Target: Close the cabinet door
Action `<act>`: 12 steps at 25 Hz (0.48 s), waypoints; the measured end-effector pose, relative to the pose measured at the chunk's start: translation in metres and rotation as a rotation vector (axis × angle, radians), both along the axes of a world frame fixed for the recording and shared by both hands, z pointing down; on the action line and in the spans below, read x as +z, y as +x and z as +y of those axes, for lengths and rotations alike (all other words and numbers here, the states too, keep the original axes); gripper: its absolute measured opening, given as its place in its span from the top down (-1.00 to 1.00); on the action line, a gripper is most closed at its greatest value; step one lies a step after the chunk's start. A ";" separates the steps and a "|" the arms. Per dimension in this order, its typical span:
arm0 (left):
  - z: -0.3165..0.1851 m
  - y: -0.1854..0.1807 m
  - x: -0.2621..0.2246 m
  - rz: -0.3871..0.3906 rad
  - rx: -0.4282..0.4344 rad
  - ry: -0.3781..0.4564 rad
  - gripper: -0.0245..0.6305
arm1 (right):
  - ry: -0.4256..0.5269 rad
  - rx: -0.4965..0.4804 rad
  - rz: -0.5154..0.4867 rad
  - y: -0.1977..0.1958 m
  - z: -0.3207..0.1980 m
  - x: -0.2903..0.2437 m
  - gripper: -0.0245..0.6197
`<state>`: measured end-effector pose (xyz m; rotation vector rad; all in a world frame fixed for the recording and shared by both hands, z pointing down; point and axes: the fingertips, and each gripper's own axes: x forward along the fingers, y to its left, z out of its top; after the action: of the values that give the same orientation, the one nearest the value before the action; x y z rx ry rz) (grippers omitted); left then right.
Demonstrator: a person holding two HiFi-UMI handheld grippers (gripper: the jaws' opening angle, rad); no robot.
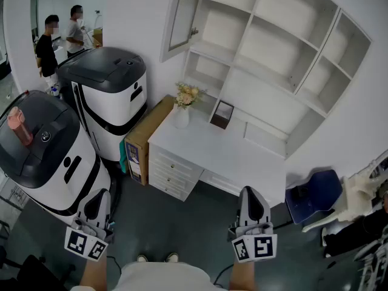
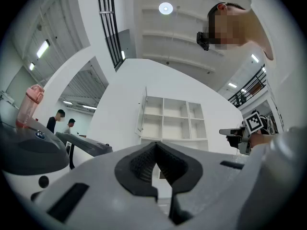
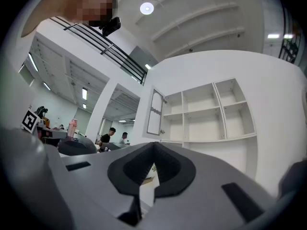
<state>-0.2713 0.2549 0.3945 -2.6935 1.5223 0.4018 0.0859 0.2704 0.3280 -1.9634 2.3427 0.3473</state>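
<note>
A white wall cabinet [image 1: 267, 59] of open shelves hangs above a white desk. Its one glazed door [image 1: 180, 17] at the upper left stands swung open toward the room. The same door shows in the left gripper view [image 2: 142, 111] and in the right gripper view [image 3: 154, 111], far ahead of both. My left gripper [image 1: 99, 194] and right gripper [image 1: 251, 191] are low at the front, side by side, well short of the desk. Both point toward the cabinet. The left gripper [image 2: 156, 145] and the right gripper [image 3: 153, 145] are shut with nothing between their jaws.
The white desk [image 1: 242, 162] has drawers, a flower vase [image 1: 183, 105] and a small frame [image 1: 221, 114]. Two white-and-black machines [image 1: 112, 96] [image 1: 45, 156] stand at left, with a cardboard box [image 1: 145, 138] beside them. A blue chair [image 1: 315, 196] is right. Two people [image 1: 60, 38] stand far left.
</note>
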 end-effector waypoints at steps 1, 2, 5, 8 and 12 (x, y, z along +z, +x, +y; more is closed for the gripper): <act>0.000 0.001 0.000 -0.001 0.000 -0.002 0.91 | -0.003 0.001 0.000 0.000 0.000 0.001 0.93; 0.000 0.001 0.001 -0.003 0.000 -0.004 0.91 | -0.005 0.002 0.000 0.001 0.000 0.002 0.93; -0.002 0.005 0.001 -0.002 0.001 -0.006 0.91 | -0.008 0.003 0.000 0.005 -0.002 0.003 0.93; -0.004 0.011 0.001 -0.004 -0.001 -0.009 0.91 | -0.011 0.000 -0.003 0.011 -0.005 0.004 0.93; -0.006 0.021 0.002 -0.008 -0.011 -0.012 0.91 | -0.013 -0.023 -0.012 0.019 -0.010 0.008 0.93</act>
<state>-0.2507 0.2488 0.3963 -2.6909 1.5412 0.3820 0.1044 0.2602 0.3355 -1.9373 2.3645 0.3187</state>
